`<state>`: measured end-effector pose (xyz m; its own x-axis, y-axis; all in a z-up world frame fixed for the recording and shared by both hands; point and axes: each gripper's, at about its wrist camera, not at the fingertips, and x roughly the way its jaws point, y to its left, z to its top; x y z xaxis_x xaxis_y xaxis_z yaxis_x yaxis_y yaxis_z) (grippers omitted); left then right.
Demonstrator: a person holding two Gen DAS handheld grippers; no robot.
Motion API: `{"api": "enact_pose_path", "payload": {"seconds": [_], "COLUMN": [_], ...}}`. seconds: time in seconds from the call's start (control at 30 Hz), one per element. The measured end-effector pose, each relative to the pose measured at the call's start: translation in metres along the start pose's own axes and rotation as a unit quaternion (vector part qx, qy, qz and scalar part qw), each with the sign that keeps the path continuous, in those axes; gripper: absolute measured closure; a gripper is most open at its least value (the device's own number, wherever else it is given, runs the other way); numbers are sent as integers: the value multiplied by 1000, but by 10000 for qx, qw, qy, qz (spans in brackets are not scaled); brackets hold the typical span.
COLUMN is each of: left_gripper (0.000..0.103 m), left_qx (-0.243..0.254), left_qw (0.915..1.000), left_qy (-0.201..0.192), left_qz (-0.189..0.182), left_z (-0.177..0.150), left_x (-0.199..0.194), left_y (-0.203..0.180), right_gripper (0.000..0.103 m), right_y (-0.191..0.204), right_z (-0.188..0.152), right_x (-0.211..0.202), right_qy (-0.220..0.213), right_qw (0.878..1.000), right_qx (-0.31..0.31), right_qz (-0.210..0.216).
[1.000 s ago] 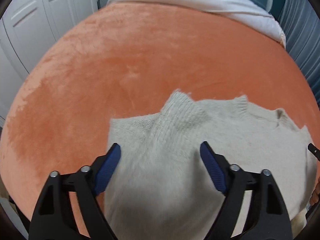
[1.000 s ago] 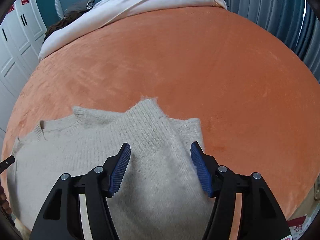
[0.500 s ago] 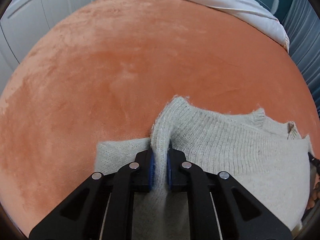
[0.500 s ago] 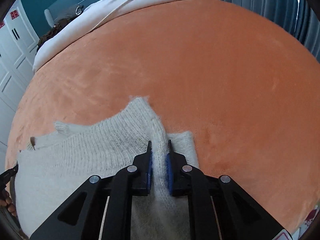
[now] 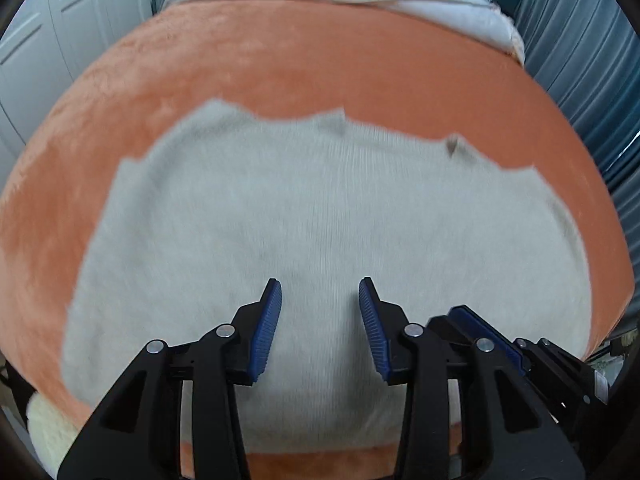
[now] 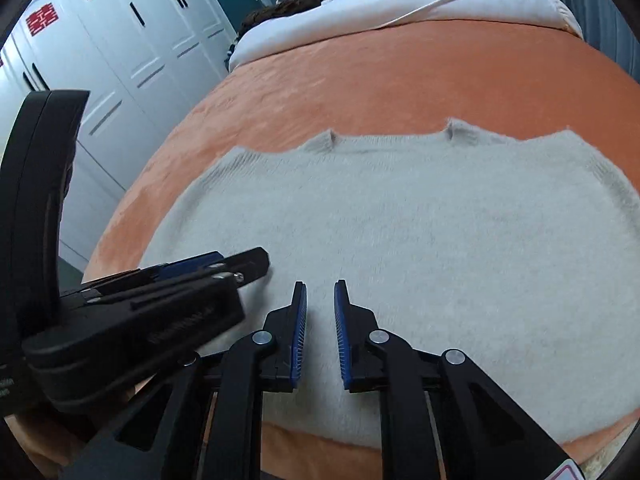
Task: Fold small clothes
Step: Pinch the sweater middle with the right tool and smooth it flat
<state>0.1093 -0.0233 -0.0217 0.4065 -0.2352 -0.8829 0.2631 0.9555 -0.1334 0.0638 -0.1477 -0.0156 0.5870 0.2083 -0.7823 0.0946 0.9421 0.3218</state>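
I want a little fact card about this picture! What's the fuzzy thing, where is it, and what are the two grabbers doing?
thing: cream knit sweater
place: spread flat on the orange blanket
left gripper: jaws just opened, apart, nothing between them
right gripper: pads a narrow gap apart, nothing pinched
both grippers: side by side above the sweater's near part
behind: white bedding, white wardrobe doors

An orange blanket [image 6: 400, 80] covers the bed, white wardrobes [image 6: 120, 40] alongside, grey-blue curtains [image 5: 580, 60] opposite.

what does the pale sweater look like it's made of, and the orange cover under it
Sweater: probably a soft knit, wool or acrylic blend; faint vertical ribbing and a fuzzy surface, matte. Orange cover: likely plush fleece or velvet; short nap with slightly mottled sheen.
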Motion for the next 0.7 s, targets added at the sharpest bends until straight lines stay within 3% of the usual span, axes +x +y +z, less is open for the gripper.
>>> {"api": "enact_pose_path", "payload": {"seconds": [0.07, 0.17, 0.33, 0.4, 0.47, 0.7], "left_gripper": [63, 63, 63, 63, 63, 63], "left_qx": [49, 210, 100, 116, 152, 176], "left_qw": [9999, 9991, 9989, 9987, 9983, 9974], "left_qy": [-3, -85, -64, -61, -35, 13], "left_qz": [155, 359, 442, 498, 564, 698], "left_z": [-13, -22, -32, -38, -42, -50], "left_x": [-1, -7, -14, -16, -16, -21], "left_y": [2, 10, 19, 18, 19, 27], "right_gripper": [95, 99, 102, 103, 103, 97], "right_y": [-15, -74, -149, -165, -171, -140], "right_z": [-11, -18, -34, -42, -47, -44], "right_x": [-6, -30, -69, -70, -72, -87], "right_qy": [-19, -123, -255, -258, -280, -608], "right_qw": [9995, 9955, 9784, 9760, 9751, 9747], "right_qx": [21, 599, 1450, 1626, 1772, 1450], "right_qz": [-301, -717, -1453, -1426, -1306, -1591]}}
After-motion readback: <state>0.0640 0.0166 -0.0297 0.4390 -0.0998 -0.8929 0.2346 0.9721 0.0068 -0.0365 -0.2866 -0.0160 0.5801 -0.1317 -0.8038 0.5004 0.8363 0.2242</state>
